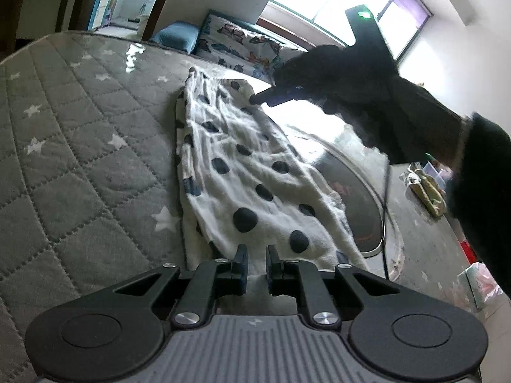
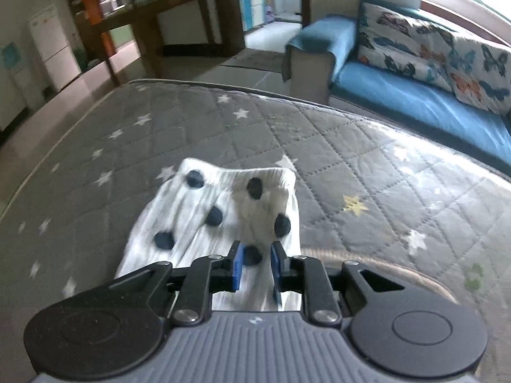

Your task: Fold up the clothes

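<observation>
A white garment with dark spots (image 1: 249,172) lies in a long strip on the grey quilted mattress (image 1: 80,159). My left gripper (image 1: 257,255) sits at its near end, jaws almost together, with the cloth's edge pinched between them. At the far end, my right gripper (image 1: 257,98), held by a dark-gloved hand (image 1: 367,76), meets the garment's far corner. In the right wrist view that gripper (image 2: 257,258) has a raised ridge of the garment (image 2: 223,210) between its blue pads, and the cloth tents up toward the jaws.
A round dark object with a pale rim (image 1: 357,198) lies partly under the garment's right side. A blue sofa (image 2: 399,95) with butterfly pillows (image 2: 431,48) stands beyond the mattress (image 2: 351,159). A wooden table (image 2: 153,9) and white fridge (image 2: 54,48) stand further off.
</observation>
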`<state>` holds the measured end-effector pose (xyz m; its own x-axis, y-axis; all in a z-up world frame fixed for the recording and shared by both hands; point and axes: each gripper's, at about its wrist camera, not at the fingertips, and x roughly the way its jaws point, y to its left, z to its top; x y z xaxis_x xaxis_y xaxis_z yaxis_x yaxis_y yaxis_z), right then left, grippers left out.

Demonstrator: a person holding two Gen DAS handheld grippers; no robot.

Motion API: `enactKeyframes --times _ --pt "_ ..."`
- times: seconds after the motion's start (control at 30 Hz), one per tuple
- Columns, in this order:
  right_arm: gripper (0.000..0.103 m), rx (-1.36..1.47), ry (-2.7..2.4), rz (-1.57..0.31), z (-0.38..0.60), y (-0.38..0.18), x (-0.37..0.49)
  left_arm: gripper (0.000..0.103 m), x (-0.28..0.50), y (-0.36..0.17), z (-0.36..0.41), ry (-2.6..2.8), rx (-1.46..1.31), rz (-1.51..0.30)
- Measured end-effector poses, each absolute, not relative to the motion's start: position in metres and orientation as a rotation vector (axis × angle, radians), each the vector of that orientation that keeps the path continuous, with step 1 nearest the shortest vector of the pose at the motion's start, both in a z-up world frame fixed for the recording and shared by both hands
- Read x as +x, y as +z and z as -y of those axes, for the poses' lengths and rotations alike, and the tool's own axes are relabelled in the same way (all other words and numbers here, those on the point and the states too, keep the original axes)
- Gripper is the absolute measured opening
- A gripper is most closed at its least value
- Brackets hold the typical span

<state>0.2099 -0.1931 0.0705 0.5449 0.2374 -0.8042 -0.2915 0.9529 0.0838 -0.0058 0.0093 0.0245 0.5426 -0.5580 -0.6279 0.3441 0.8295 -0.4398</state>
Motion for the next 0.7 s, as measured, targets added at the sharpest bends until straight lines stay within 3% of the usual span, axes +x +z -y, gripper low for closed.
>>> enactKeyframes --times 0.27,0.7 --pt "0.023 -0.127 0.46 -0.992 0.197 0.078 0.127 0.02 -0.034 0.043 -0.002 -0.554 -0.249 -0.8" --pt "0.023 -0.144 0.521 -1.024 0.209 0.046 0.057 0.02 -0.071 0.033 0.021 -0.557 -0.155 -0.852"
